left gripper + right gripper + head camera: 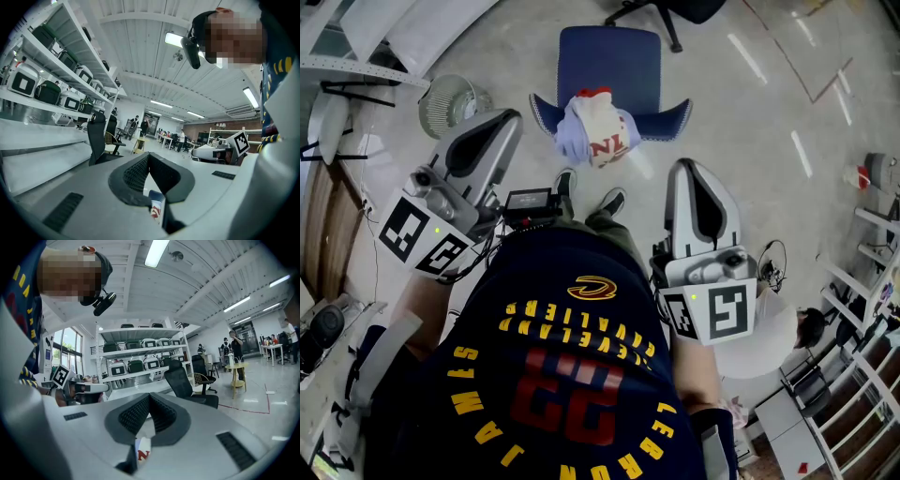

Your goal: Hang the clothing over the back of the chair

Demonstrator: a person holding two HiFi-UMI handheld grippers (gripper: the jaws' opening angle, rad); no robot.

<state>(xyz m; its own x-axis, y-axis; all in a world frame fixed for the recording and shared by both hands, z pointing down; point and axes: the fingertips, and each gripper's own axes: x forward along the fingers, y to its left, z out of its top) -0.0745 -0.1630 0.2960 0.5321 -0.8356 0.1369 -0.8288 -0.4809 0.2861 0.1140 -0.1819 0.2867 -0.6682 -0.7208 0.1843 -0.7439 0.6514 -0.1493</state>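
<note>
A blue chair (609,56) stands on the floor just ahead of me. A bundled piece of clothing (595,131), white and pale lilac with red letters, lies at the chair's near edge, over its curved blue part. Whether it rests on the seat or on the back I cannot tell. My left gripper (508,120) is held left of the bundle and apart from it, jaws shut and empty. My right gripper (684,171) hovers to the bundle's right, also shut and empty. A strip of the clothing (156,206) shows below the left jaws, and again (143,451) below the right jaws.
A round fan (450,103) sits on the floor at the left by white shelving. A black office chair's base (666,14) is beyond the blue chair. Metal racks (862,309) stand at the right. Another black office chair (98,136) and distant people (236,350) are in the room.
</note>
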